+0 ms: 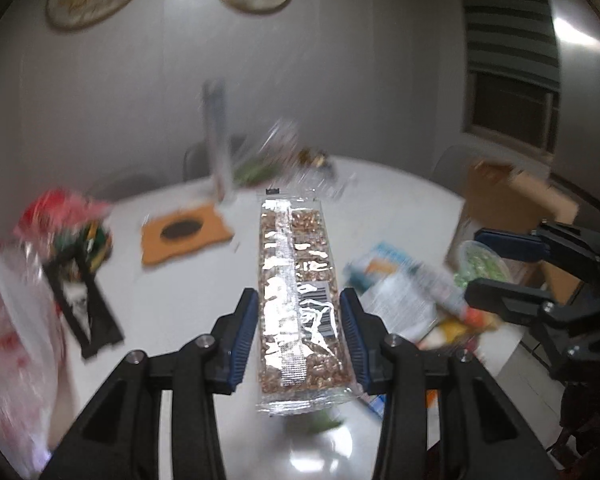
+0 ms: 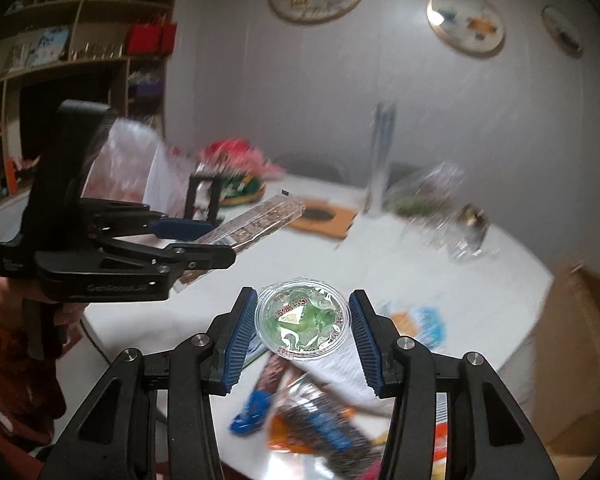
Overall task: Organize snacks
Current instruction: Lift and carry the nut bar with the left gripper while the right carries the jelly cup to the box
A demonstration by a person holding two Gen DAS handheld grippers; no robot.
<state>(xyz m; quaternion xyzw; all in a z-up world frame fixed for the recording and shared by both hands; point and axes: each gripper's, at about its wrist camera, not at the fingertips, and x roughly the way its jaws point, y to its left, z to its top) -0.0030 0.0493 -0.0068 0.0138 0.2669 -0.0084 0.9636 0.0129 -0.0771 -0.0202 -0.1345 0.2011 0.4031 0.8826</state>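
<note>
Between blue pads, clear-wrapped nut bar [image 1: 298, 300]

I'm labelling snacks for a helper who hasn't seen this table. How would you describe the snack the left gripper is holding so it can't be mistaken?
Above the round white table, find the left gripper. Between its blue pads, lifted off the table, is a long clear-wrapped nut brittle bar, brown and grainy, with a barcode on the wrapper. Unlike the round green jelly cup in the right gripper, it is flat and rectangular.
</note>
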